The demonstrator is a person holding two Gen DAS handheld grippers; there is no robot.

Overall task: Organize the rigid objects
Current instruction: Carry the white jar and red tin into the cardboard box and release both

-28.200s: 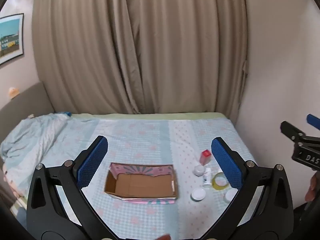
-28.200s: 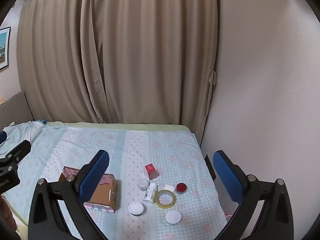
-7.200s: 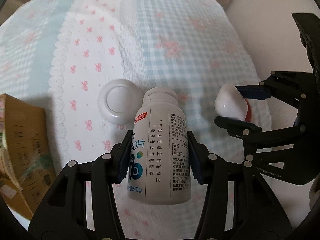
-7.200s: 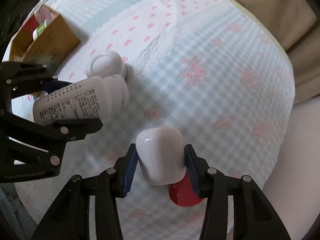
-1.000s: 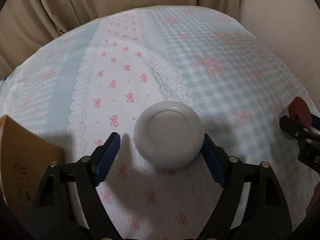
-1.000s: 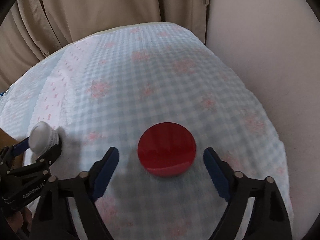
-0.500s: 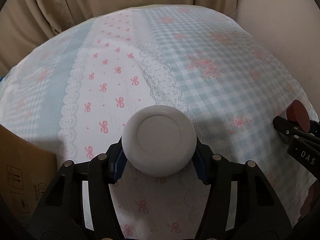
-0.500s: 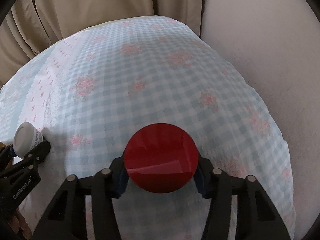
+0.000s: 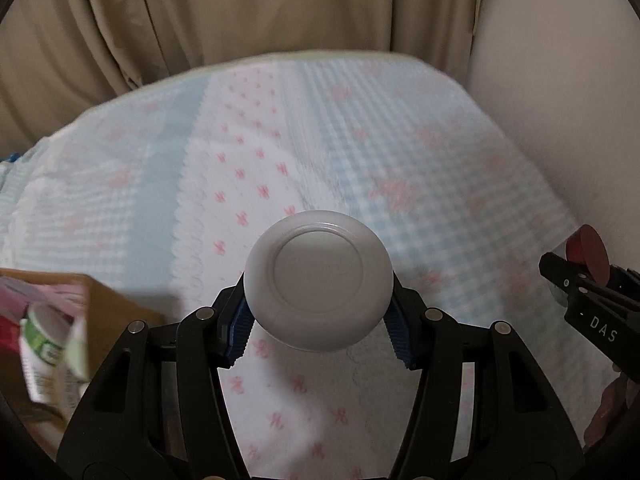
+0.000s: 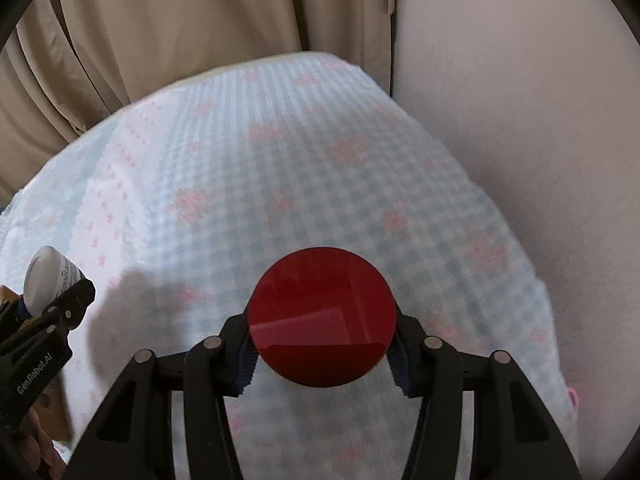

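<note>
Beige curtains [image 9: 240, 12] hang behind a bed [image 9: 360, 152] with a checked, bow-print cover. Just closed, the left gripper [image 9: 318, 322] fingers clamp a round white jar [image 9: 318, 280] above the cover; likewise the right gripper [image 10: 322, 348] fingers clamp a red-lidded jar [image 10: 322, 316]. At the left view's edge, a cardboard box [image 9: 116, 312] holds a green-labelled bottle [image 9: 40, 344].

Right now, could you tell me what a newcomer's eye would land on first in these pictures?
Probably the glossy red round lid, clamped between the blue pads of the right hand-held gripper above the blue-checked bedspread. Next, the white round plastic jar, gripped likewise by the left hand-held gripper, with an open cardboard box to its lower left.
</note>
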